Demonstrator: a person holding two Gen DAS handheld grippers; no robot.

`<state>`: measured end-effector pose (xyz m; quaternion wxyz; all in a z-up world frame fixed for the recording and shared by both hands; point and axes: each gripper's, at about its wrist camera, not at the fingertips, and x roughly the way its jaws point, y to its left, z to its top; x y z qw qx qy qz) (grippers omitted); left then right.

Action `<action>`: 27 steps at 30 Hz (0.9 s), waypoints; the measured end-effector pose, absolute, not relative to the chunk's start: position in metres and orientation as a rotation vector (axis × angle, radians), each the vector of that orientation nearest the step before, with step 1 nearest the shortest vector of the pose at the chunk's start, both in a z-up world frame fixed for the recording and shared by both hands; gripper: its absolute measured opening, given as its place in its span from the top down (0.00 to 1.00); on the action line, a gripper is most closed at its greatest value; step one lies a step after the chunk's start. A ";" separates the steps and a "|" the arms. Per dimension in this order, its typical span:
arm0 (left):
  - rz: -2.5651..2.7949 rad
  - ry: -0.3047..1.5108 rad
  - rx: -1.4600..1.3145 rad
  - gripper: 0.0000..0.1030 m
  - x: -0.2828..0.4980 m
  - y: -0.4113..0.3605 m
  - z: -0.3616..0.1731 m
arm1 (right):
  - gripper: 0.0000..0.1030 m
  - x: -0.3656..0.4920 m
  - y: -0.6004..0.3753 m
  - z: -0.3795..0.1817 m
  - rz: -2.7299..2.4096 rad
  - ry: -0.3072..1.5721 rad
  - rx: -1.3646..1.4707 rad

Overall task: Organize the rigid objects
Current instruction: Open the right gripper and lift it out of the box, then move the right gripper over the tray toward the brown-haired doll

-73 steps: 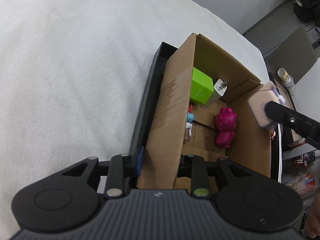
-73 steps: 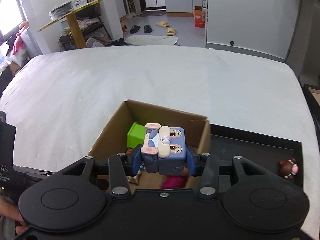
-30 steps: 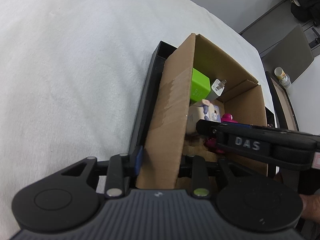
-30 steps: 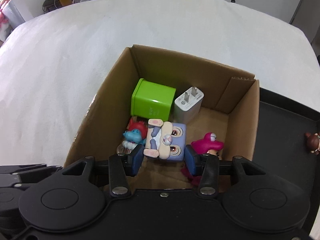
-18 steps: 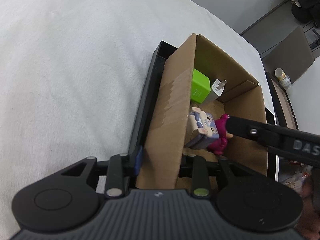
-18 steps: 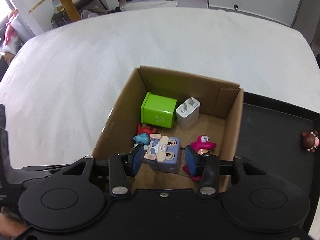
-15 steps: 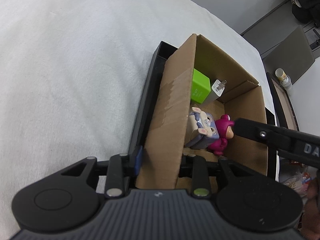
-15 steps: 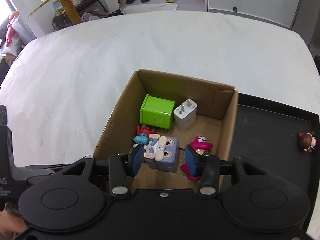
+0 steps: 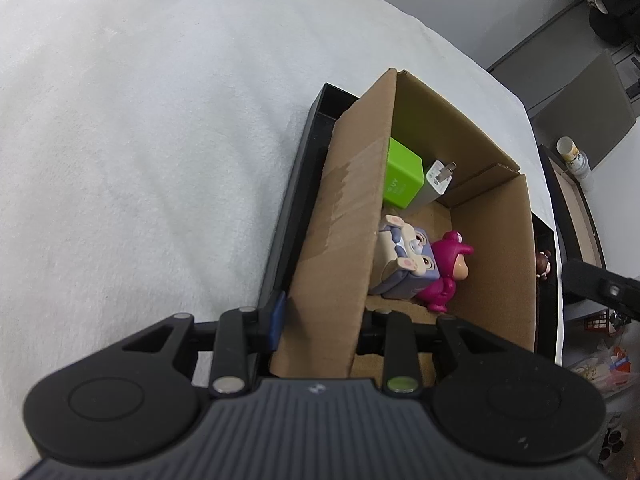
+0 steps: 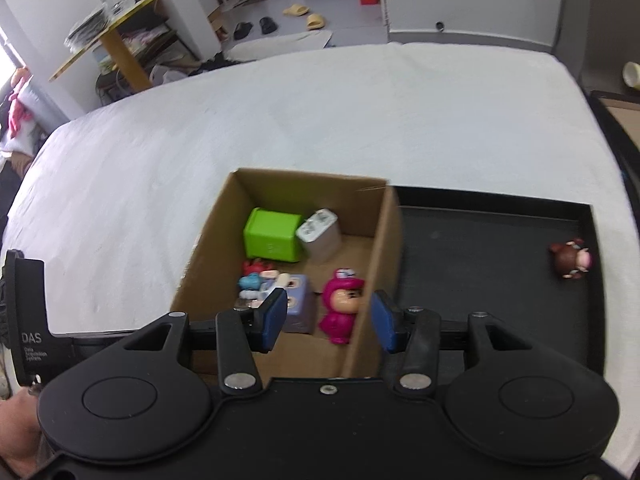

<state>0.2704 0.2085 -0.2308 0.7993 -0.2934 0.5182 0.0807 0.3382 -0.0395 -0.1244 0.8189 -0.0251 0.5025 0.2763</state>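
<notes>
Your left gripper (image 9: 320, 322) straddles the near wall of the cardboard box (image 9: 340, 216): one blue pad (image 9: 277, 316) sits outside the wall, the other finger lies inside and is mostly hidden, so the wall is clamped between them. The box stands in the left end of a black tray (image 10: 496, 248), which rests on a white cloth surface (image 10: 320, 112).

Your right gripper (image 10: 327, 316) hangs above the box's right wall with its blue pads (image 10: 275, 312) spread wide and nothing between them; it is released. In the left wrist view only the tip of one right finger shows, at 3 o'clock.

Contents of the box, read from the right wrist view:
- Green cube (image 10: 272, 235), at 11 o'clock of the box floor, against the far wall.
- White plug adapter (image 10: 320, 234), just beside the green cube at its 3 o'clock, touching it.
- Lavender rabbit block (image 10: 298, 304), at 6 o'clock of the box floor, resting free of both grippers. In the left wrist view it (image 9: 404, 266) leans against the near wall, tilted.
- Magenta figure (image 10: 341, 305), just beside the block at its 3 o'clock; the two appear to touch.
- Small blue and red figure (image 10: 253, 276), at 9 o'clock of the block, partly hidden by it.

Outside the box, a brown figure (image 10: 568, 262) lies at 3 o'clock on the tray floor, well apart from the box.
</notes>
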 end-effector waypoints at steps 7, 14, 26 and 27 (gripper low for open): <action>0.185 1.112 -0.624 0.70 0.269 0.207 -0.230 | 0.47 0.344 -0.075 -0.127 0.517 1.046 -0.034; 0.203 1.117 -0.623 0.71 0.272 0.206 -0.228 | 0.35 0.349 -0.106 -0.136 0.453 1.039 -0.020; 0.198 1.119 -0.632 0.71 0.269 0.208 -0.228 | 0.17 0.365 -0.146 -0.167 0.360 1.056 0.043; 0.198 1.119 -0.632 0.71 0.269 0.209 -0.228 | 0.13 0.366 -0.148 -0.169 0.353 1.058 0.043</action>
